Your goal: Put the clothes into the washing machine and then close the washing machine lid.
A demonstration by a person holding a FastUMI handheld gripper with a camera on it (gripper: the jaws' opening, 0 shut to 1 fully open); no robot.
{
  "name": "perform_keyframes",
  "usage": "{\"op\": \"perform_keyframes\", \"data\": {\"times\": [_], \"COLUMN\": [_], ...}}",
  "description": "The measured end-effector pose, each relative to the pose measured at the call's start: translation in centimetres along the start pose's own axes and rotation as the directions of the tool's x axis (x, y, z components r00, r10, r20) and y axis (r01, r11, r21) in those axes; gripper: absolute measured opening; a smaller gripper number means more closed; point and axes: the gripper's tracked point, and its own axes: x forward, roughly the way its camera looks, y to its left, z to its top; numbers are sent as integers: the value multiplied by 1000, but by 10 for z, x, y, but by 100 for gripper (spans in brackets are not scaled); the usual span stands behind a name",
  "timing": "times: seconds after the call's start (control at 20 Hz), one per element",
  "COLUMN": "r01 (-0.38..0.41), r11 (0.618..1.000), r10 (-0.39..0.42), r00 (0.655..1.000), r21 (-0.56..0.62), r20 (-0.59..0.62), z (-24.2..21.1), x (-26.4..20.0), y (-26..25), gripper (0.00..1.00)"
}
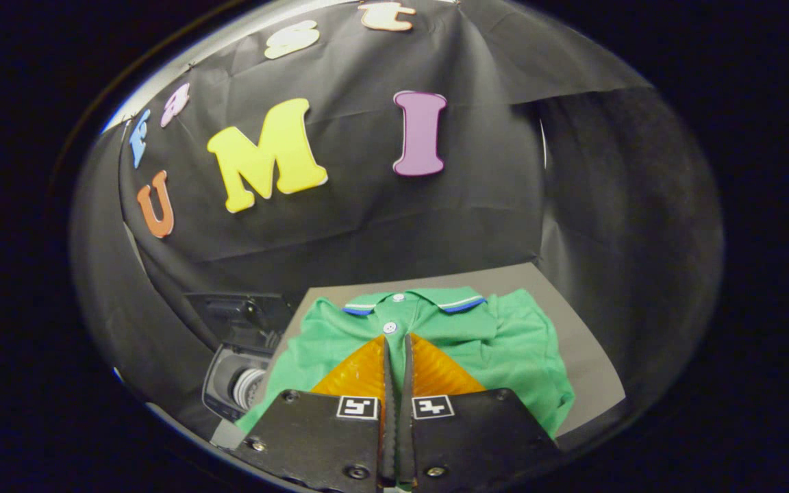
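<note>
Lying flat on a grey table (590, 370), the green polo shirt (504, 349) has a striped collar and white buttons down its placket. My gripper (398, 349) sits over its chest, fingers nearly together with a thin strip of green between them; whether they grip the cloth I cannot tell. Left of the table is the washing machine (237, 383).

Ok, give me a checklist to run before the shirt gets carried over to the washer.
1. Gripper fingers nearly together over the green polo shirt: ok.
2. Fabric actually pinched between both fingers: cannot tell, the contact is hidden.
3. Shirt lying flat on the grey table, nothing on top of it: ok.
4. Washing machine beside the table, lid raised and drum open: ok.
5. Whole shirt will lift clear without dragging: cannot tell.
</note>
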Motion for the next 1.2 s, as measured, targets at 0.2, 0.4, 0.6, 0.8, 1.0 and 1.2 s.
{"op": "perform_keyframes", "data": {"times": [0.2, 0.4, 0.6, 0.8, 1.0, 1.2], "r01": [-39, -82, -119, -163, -206, -260], "r11": [999, 996, 992, 984, 973, 959], "r10": [40, 85, 125, 174, 227, 282], "r00": [997, 988, 974, 954, 934, 918], "r21": [-5, -23, -44, -67, -106, -113], "r20": [63, 130, 190, 246, 274, 280], "z": [22, 45, 65, 85, 97, 101], "x": [-32, -61, -90, -115, -129, -135], "y": [37, 79, 124, 174, 225, 273], "gripper": [5, 5, 5, 5, 5, 5]}}
